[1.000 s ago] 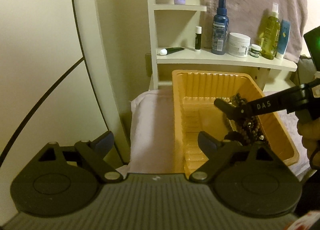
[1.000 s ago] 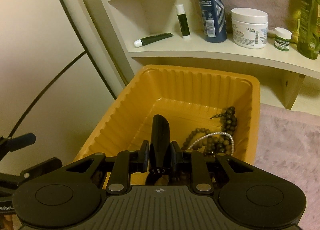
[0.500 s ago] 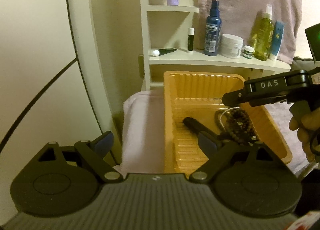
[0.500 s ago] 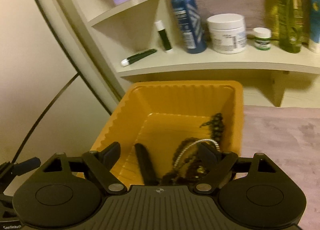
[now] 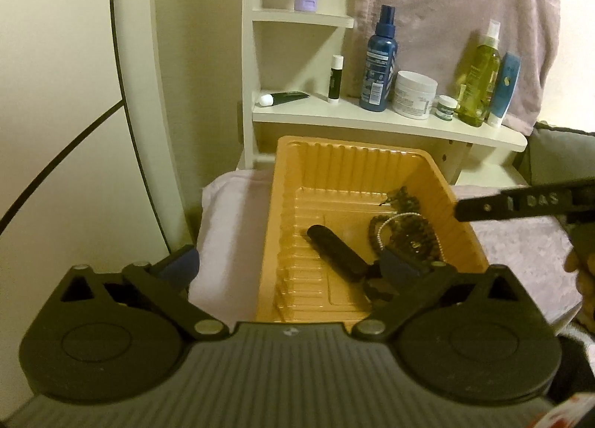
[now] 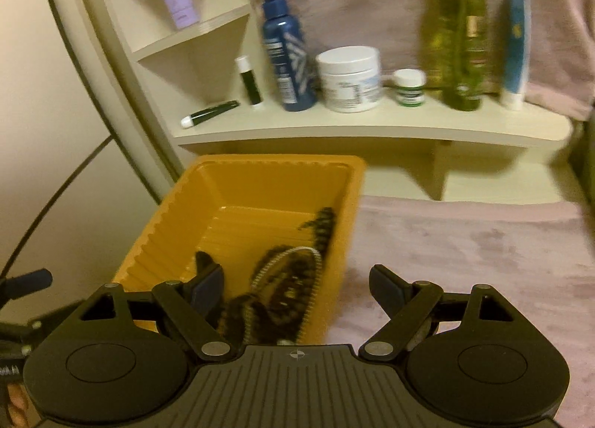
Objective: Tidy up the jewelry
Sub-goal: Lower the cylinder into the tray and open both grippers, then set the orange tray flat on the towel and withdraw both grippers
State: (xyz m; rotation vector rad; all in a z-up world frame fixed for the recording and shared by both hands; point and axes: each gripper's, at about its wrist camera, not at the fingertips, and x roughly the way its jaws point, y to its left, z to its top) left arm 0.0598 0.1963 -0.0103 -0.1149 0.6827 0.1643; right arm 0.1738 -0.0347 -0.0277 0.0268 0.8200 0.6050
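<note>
Right gripper (image 6: 297,286), just opened and empty, hovers near black case (image 5: 336,250) in tray (image 5: 357,156).

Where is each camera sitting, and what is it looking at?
Left wrist: sits on the left gripper, looking forward and down into the orange tray; its own open fingers show, plus the right gripper's finger and a bit of hand at the right edge.
Right wrist: sits on the right gripper, looking across the tray toward the shelf; its own open fingers show, empty, jaws just opened.
Shared: tray, bead necklaces, black case, blue spray bottle, white jar.
</note>
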